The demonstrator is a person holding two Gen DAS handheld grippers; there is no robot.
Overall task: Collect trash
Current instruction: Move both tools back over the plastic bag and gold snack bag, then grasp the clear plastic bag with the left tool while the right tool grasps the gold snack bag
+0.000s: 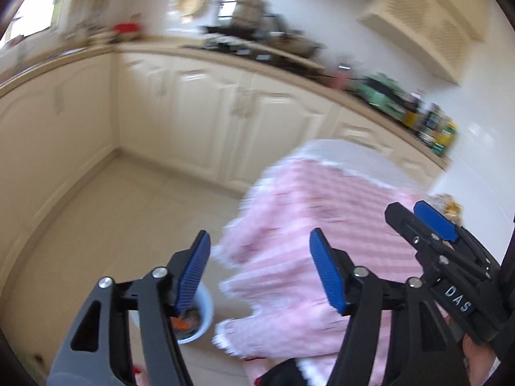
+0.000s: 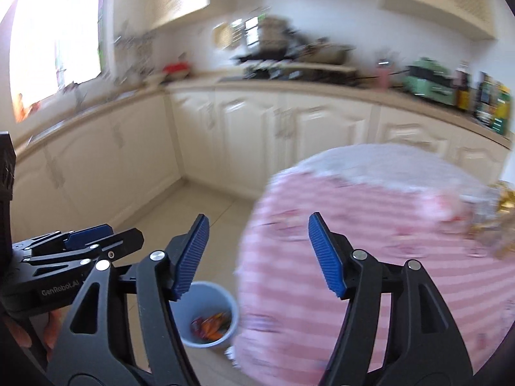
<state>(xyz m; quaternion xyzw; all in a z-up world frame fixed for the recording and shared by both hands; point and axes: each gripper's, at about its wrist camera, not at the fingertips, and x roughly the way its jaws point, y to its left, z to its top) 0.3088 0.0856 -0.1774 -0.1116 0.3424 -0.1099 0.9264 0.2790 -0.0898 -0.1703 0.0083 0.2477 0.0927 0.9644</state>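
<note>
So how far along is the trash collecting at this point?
Partly done: the bin on the floor already holds orange wrappers. Nothing in hand; left gripper and right gripper are open and empty. Gold wrappers remain on the pink-clothed table.

A home kitchen. Cream panelled base cabinets (image 2: pixel 248 135) run in an L under a beige surface (image 2: pixel 322 91), with matching wall cupboards (image 2: pixel 437 3) above and white tiled walls. Ahead of the right tool, a hob with pots (image 2: pixel 283 48) sits on that surface; to the right stand a mint-green appliance (image 2: pixel 428 82) and bottles and cartons (image 2: pixel 492 103). A bright window (image 2: pixel 54 38) lights the left side. Below the tools are pale floor tiles (image 1: pixel 106 212) and a round table under a pink striped cloth (image 2: pixel 386 257).
</note>
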